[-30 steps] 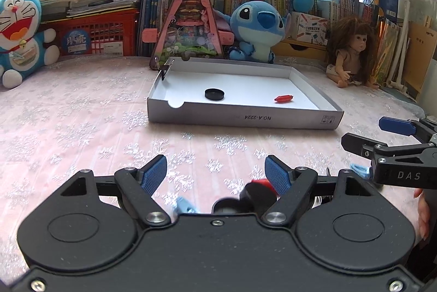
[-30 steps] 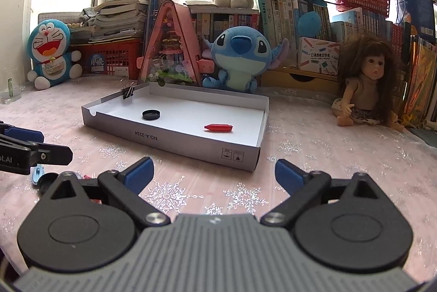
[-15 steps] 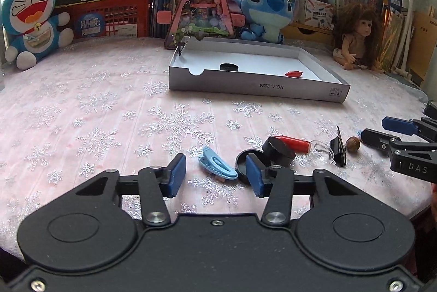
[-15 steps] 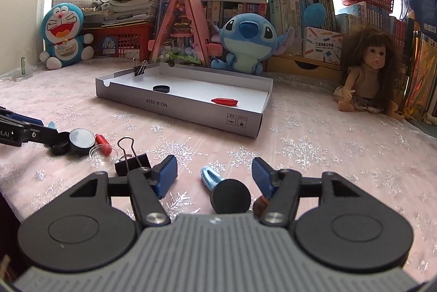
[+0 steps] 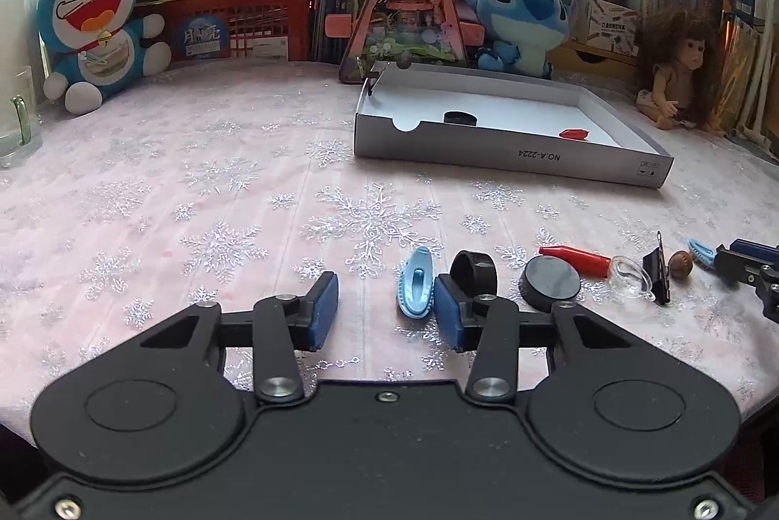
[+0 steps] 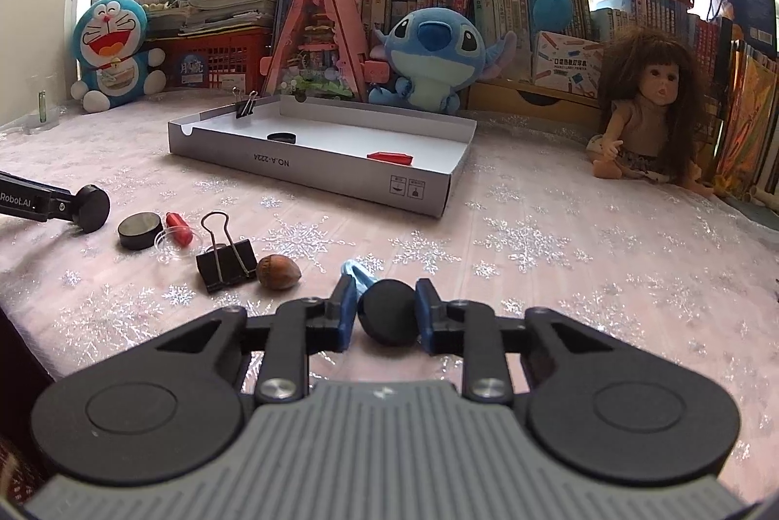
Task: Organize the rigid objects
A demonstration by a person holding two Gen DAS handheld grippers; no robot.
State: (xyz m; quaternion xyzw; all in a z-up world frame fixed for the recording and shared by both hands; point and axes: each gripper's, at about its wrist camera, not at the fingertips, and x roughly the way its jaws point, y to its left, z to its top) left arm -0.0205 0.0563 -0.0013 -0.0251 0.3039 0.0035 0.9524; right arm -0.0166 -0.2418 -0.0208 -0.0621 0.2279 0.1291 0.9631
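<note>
In the right wrist view my right gripper (image 6: 387,301) is closing, and both blue pads touch a black round cap (image 6: 389,323) on the tablecloth. A blue clip (image 6: 358,274) pokes out just beyond its left pad. My left gripper (image 5: 384,301) is closing too, still open. Another blue clip (image 5: 416,288) lies between its fingers, against the right pad and well clear of the left one. A black ring cap (image 5: 472,274) stands just past that right finger. The grey cardboard tray (image 5: 511,155) holds a black cap (image 5: 460,117) and a red piece (image 5: 574,133).
A black disc (image 6: 139,230), red tube (image 6: 177,228), clear cap (image 6: 168,242), binder clip (image 6: 226,264) and hazelnut (image 6: 278,272) lie between the grippers. Another binder clip (image 6: 246,103) grips the tray's rim. Plush toys, books and a doll (image 6: 647,116) line the back. A glass (image 5: 14,120) stands far left.
Both views have pulled back from the tray, bringing the small objects near the table's front into sight. Both pairs of jaws narrowed; the right ones came in around the black cap.
</note>
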